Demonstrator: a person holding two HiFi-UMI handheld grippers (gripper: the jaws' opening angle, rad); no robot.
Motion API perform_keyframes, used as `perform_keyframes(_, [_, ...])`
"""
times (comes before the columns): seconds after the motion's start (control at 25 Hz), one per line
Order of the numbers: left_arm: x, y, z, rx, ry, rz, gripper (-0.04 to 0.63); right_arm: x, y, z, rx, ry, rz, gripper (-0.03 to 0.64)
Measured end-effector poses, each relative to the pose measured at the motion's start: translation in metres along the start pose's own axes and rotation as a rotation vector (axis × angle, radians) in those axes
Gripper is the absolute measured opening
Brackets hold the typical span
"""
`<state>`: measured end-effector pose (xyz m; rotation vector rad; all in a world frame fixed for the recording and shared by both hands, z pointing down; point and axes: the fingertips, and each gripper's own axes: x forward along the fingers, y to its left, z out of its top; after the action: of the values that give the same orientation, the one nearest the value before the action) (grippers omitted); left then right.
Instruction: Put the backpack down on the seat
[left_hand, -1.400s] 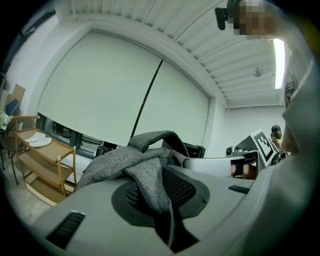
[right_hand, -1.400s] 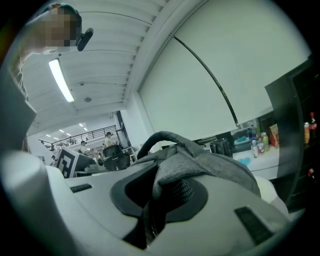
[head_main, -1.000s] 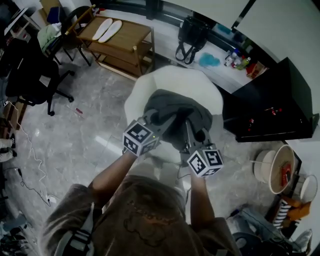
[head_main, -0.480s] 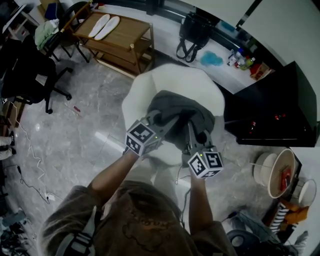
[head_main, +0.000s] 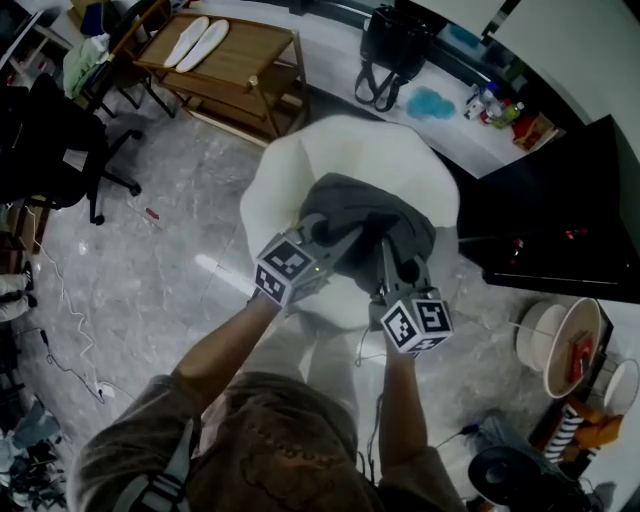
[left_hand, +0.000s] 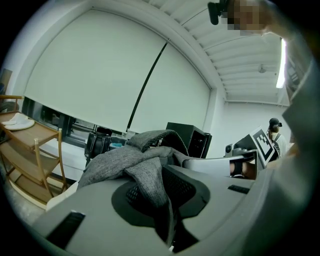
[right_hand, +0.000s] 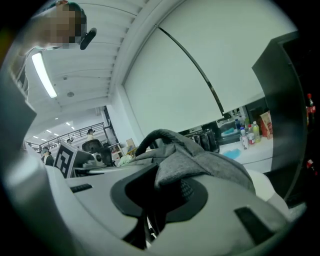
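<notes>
Grey knitted fabric fills both sets of jaws. In the left gripper view the left gripper (left_hand: 163, 202) has its jaws nearly together, pinching a thick fold of the backpack (left_hand: 132, 160) that runs down into the gap between them. The right gripper view shows the same: the right gripper (right_hand: 159, 202) is clamped on a fold of the same cloth, with only a narrow gap left.

From the head view there are two grippers, the left gripper (head_main: 322, 238) and the right gripper (head_main: 386, 255), each with one marker cube. There is one backpack (head_main: 368, 212) and one white seat (head_main: 300, 160).

The backpack sits as a slumped mound over the near half of the seat, toward the person. Its longer side runs across the seat from the person's left to right. A carry loop (right_hand: 150, 137) arches up at the top of the heap; which end is the bag's top cannot be made out.

Beyond the seat on the far left stands one wooden trolley (head_main: 262, 62) with two white insoles (head_main: 200, 38) on top. One black bag (head_main: 388, 48) lies beyond the seat, and one black cabinet (head_main: 560, 200) stands to the seat's right.
</notes>
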<state>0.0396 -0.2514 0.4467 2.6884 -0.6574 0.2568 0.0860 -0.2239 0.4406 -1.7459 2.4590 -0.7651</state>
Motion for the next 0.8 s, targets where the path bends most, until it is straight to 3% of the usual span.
perform_keyframes(0.8, [0.083,0.053,-0.092,-0.017,0.031,0.001,0.052,0.054,-0.095,-0.08,0.01,0.031,-0.014,0.048])
